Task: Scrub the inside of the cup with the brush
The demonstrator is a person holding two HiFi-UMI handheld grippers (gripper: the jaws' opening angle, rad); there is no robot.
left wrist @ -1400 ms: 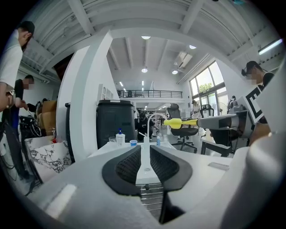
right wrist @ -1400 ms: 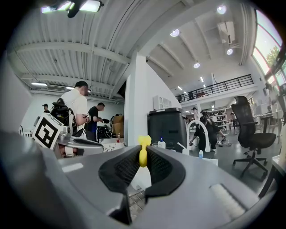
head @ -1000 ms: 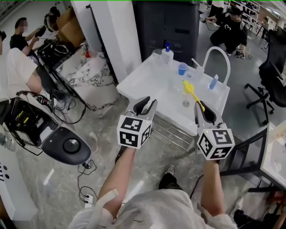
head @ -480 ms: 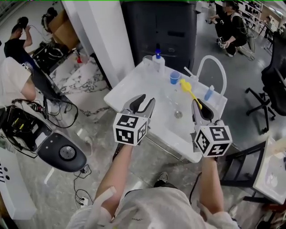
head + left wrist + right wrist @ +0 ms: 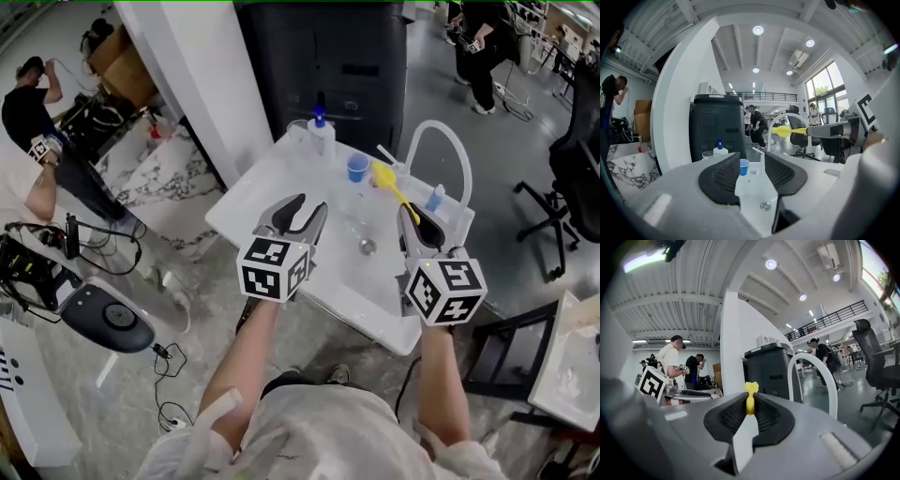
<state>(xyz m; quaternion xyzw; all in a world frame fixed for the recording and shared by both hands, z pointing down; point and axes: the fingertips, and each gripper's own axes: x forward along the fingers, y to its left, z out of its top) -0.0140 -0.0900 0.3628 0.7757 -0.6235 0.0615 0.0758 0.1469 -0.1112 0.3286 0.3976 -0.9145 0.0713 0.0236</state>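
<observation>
A small blue cup [image 5: 357,168] stands upright on the far part of the white sink table [image 5: 262,202]; in the left gripper view the blue cup [image 5: 744,167] shows far off between the jaws. My left gripper [image 5: 307,207] hovers over the table's near left; its jaws are opening with nothing between them. My right gripper [image 5: 412,215] is shut on the handle of a yellow brush [image 5: 386,178], whose head points toward the cup and hangs just right of it. In the right gripper view the yellow brush [image 5: 750,400] sticks out from the closed jaws.
A soap pump bottle [image 5: 321,134] and a clear glass [image 5: 298,132] stand at the table's far left corner. A white arched faucet [image 5: 439,139] and a small blue bottle [image 5: 435,198] are at the right. The basin drain [image 5: 367,247] lies between the grippers. A dark cabinet [image 5: 347,56] stands behind.
Both grippers and the view have come closer to the sink table, now over it. The left jaws stand wider apart. The brush stays in the right gripper.
</observation>
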